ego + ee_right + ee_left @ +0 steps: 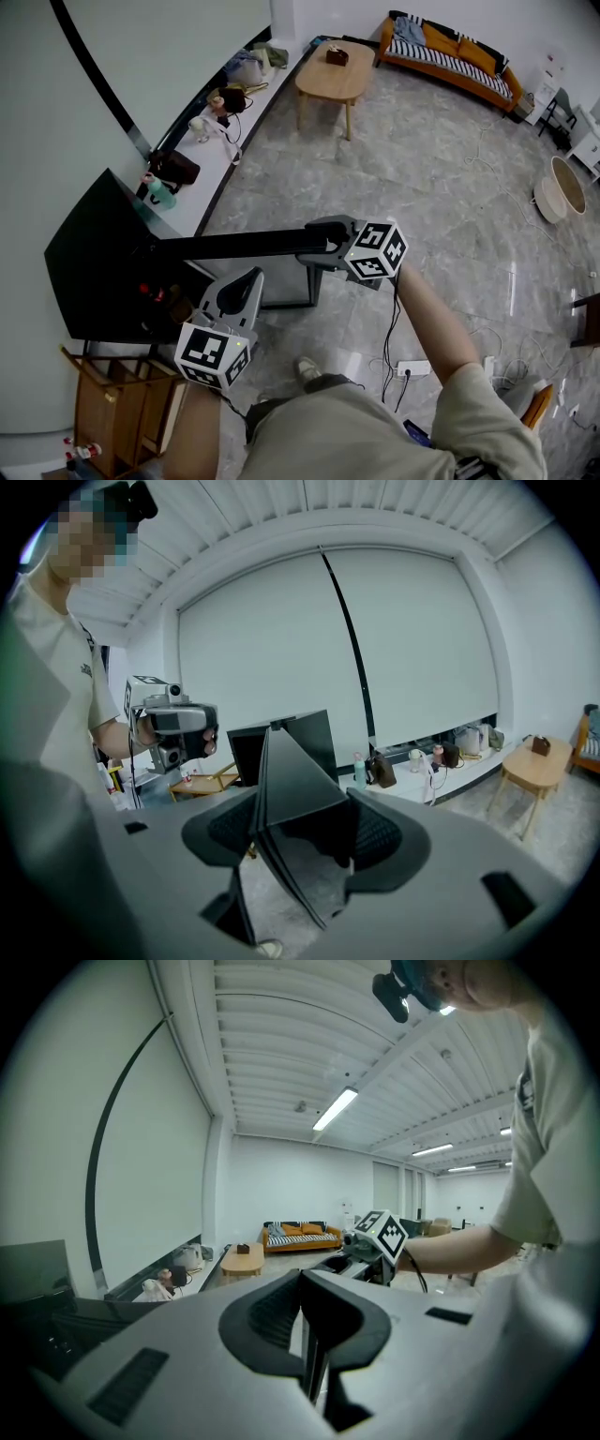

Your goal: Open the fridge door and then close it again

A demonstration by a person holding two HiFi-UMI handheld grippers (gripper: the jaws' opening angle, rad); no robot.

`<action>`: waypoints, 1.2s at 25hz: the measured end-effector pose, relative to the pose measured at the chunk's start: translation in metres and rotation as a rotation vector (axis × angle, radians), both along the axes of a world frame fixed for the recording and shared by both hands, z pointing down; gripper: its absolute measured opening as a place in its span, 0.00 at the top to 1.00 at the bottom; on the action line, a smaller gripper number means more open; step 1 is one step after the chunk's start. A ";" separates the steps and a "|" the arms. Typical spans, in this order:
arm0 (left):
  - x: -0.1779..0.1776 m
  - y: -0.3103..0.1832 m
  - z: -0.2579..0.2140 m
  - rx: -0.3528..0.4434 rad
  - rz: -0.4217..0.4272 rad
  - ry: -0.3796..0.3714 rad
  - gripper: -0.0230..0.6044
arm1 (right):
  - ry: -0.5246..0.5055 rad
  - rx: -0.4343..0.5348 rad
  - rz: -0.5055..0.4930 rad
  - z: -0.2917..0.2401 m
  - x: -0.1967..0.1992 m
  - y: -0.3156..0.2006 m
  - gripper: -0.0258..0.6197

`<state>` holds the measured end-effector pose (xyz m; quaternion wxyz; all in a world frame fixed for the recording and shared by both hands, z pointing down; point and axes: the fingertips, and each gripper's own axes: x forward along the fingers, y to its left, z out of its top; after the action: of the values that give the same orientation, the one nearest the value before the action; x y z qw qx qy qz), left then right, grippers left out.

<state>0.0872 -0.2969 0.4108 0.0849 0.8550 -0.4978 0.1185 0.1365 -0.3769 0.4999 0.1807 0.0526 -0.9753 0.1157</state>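
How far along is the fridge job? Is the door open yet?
Done: the fridge door stands swung wide open from the black fridge. In hand: the right tool has the door's free edge between its open jaws. The left tool is shut and empty. Left: swinging the door closed.

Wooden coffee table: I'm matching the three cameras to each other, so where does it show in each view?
Head view: the wooden coffee table is at top centre.
Left gripper view: small and far off, left of centre at mid-height.
Right gripper view: near the right edge, just below mid-height.
Shared landmark: the curved black stripe, in all three views.
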 end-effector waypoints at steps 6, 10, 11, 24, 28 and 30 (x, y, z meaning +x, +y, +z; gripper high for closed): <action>-0.012 0.014 -0.002 0.004 -0.027 0.002 0.95 | 0.019 -0.014 0.017 -0.002 0.003 0.017 0.54; -0.023 0.028 -0.001 0.000 -0.038 0.005 0.95 | 0.035 -0.021 0.035 0.000 0.003 0.030 0.54; -0.026 0.031 -0.001 -0.001 -0.041 0.008 0.95 | 0.038 -0.021 0.037 0.000 0.002 0.033 0.54; -0.057 0.076 -0.008 -0.013 -0.065 0.016 0.95 | 0.104 0.011 0.122 0.002 -0.002 0.072 0.56; -0.070 0.094 -0.010 -0.017 -0.067 0.010 0.95 | 0.112 0.006 0.164 0.002 -0.006 0.090 0.57; -0.076 0.102 -0.009 -0.017 -0.066 0.009 0.95 | 0.119 0.004 0.180 0.003 -0.009 0.099 0.57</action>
<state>0.0116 -0.1946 0.4020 0.0981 0.8378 -0.5243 0.1161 0.1275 -0.2781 0.5032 0.2270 0.1472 -0.9544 0.1264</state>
